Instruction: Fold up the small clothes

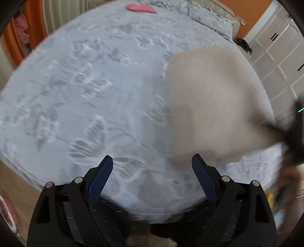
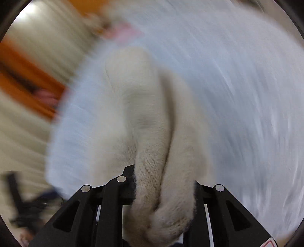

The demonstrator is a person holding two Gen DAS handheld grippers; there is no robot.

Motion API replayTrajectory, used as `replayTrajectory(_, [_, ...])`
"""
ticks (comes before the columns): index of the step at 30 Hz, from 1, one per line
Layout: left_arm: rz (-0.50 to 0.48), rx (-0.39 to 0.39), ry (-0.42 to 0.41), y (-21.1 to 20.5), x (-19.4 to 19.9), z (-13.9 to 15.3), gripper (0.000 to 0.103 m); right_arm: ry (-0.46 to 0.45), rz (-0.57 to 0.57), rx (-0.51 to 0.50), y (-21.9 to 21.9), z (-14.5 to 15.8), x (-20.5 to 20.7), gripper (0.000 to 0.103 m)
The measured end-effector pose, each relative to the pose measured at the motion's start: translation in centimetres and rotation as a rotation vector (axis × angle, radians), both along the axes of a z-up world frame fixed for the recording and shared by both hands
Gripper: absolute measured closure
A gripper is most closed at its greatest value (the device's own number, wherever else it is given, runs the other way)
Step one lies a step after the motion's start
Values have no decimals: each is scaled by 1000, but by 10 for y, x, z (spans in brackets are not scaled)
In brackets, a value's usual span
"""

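A cream fleece garment (image 1: pixel 212 102) hangs blurred over the right side of the bed (image 1: pixel 95 85). My right gripper (image 2: pixel 164 190) is shut on a bunched end of the garment (image 2: pixel 152 133), which fills the space between its fingers. That gripper (image 1: pixel 296 136) also shows in the left wrist view as a dark blur at the right edge. My left gripper (image 1: pixel 152 167) is open and empty, with blue pads, over the near edge of the bed and left of the garment.
The bed has a pale blue floral cover. A pink cloth (image 1: pixel 141 8) lies at its far edge. White cabinets (image 1: pixel 275 60) stand to the right. An orange curtain (image 1: pixel 17 38) hangs at the left. The right wrist view is heavily motion-blurred.
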State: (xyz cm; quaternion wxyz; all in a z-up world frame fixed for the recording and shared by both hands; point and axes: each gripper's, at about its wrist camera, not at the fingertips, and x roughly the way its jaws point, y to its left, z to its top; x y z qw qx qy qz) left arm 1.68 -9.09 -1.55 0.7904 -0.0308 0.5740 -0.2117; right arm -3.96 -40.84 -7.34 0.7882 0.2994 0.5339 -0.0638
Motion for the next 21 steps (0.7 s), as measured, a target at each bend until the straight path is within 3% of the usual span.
replayTrajectory(1, [-8,-19,24,-7,0,-4,20,56,-29,39,-6,-31,-10,84])
replayTrajectory(2, [-13,-29,40,-12,1,-8,20,11,-49,67,-8,-35,-19,83])
replayTrajectory(5, [-32,-52,70,-30,2,-14,20,-74,-97,145,-14,-27,-27,80])
replayTrajectory(9, [-41,-112,140,-53,12,-29,18,-69,-98,92,-11,-17,-26,71])
replayTrajectory(11, [-27,-147,176,-65,23,-39,16,-85,-97,36,-11,-8,-26,58])
replayTrajectory(13, [1,-178,216,-74,34,-51,14,-82,-105,-56,-12,1,-29,31])
replayTrajectory(16, [44,-207,303,-86,50,-76,13,-75,-83,-146,-20,1,-30,18])
replayTrajectory(18, [72,-215,340,-91,58,-92,10,-26,-68,-99,-28,-16,-20,18])
replayTrajectory(21, [79,-258,399,-94,66,-110,9,-8,-94,75,-41,-44,-15,18])
